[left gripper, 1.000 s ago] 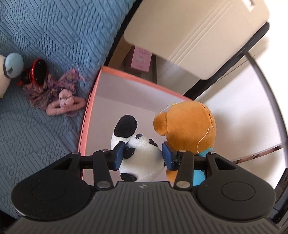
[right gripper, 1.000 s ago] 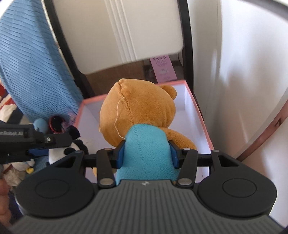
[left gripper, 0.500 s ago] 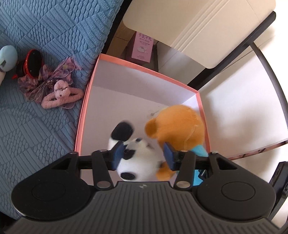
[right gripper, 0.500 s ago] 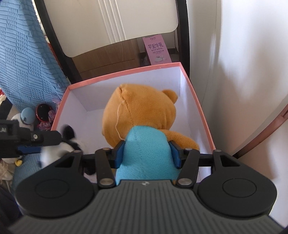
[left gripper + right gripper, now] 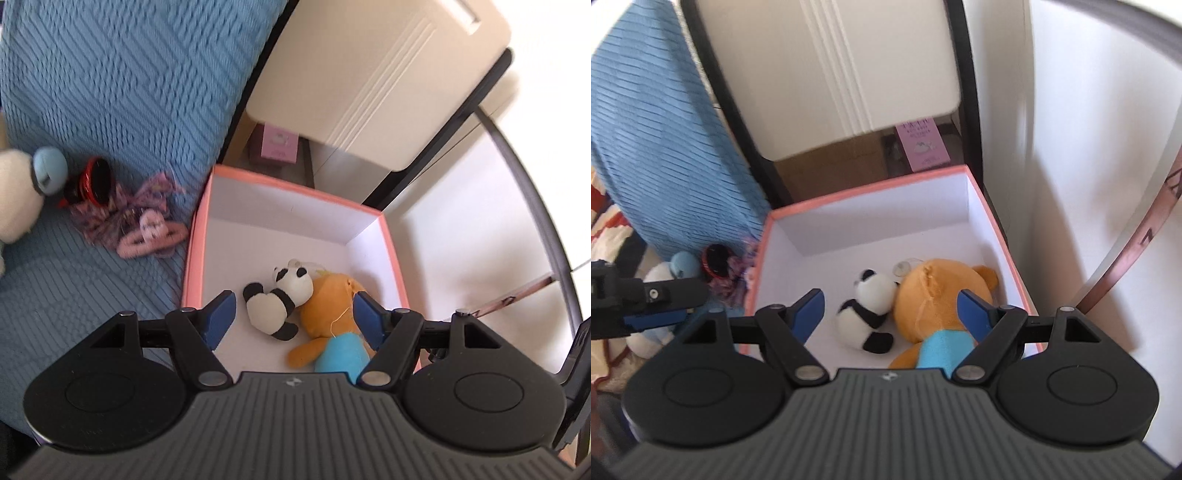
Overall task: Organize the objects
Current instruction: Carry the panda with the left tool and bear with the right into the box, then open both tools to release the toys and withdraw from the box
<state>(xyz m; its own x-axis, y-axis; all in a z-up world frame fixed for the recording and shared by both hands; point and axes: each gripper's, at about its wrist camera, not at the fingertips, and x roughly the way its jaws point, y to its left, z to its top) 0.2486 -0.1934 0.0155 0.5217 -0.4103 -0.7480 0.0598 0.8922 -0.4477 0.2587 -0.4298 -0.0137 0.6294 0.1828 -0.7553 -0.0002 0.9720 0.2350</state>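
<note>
Two soft toys already lie on the white floor of the pink-rimmed box [image 5: 195,236] in the left wrist view: a small panda [image 5: 275,301] on its back and an orange bear [image 5: 328,314] in a blue shirt, pressed against each other near the box's near right corner. The left tongs [image 5: 293,317] hang above them with the blue pads well apart and still spreading; the toys show between the pads but lower down, and neither pad touches them, so nothing is held. That part of the tidying looks done. Left over, on the blue quilted bed cover [image 5: 122,81] beside the box, are a pink hair clip [image 5: 151,236] on a purple gauzy bow [image 5: 122,210], a red and black round thing [image 5: 92,181], and a white plush with a pale blue cap [image 5: 22,192] at the frame's edge; these seem the next to go in. A pink carton [image 5: 279,146] stands on the floor beyond the box, under a cream cabinet door [image 5: 373,74]. From the right wrist view the same pair fills the box's near half, panda [image 5: 868,314] left, bear [image 5: 938,299] right, and the right tongs [image 5: 892,314] are likewise widening and empty above them. The left tongs [image 5: 653,314] reach in from the left edge, in front of the white plush [image 5: 668,273] and the red thing [image 5: 714,258]. The box's far half is free, so room should not be a problem; the box wall between bed and box floor is the one thing to clear.
</note>
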